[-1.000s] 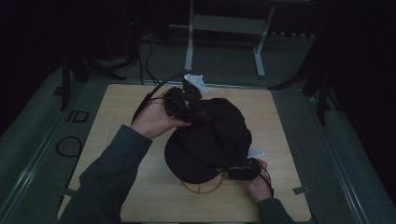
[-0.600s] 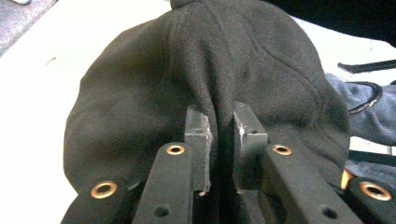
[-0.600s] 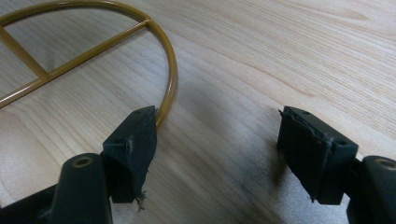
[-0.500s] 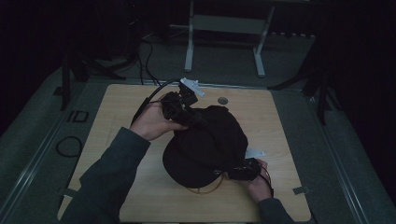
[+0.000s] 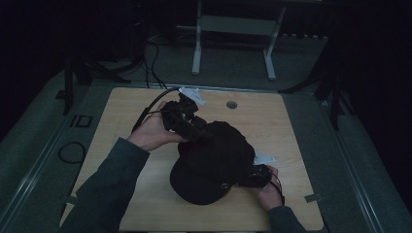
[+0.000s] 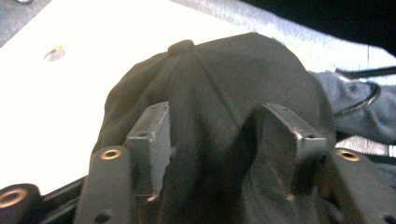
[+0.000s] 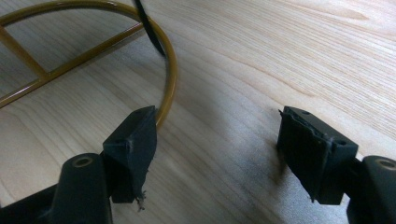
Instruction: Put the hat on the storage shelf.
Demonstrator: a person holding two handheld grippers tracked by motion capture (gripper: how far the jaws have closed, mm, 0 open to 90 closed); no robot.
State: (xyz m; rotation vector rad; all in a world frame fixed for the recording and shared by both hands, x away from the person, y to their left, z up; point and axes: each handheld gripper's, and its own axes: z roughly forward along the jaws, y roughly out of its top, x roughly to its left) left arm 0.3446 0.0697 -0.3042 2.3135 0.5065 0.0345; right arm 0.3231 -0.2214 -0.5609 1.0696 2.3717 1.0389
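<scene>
Gripping one black cap, left tongs; right tongs agape.

Black cap – pale wood table, ochre ring.

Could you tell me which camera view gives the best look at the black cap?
The high view: it shows the whole black cap on the table, brim toward the person. The left gripper view shows its crown close up, fabric pinched by the left gripper. The right gripper view gives no clear sight of it.
</scene>
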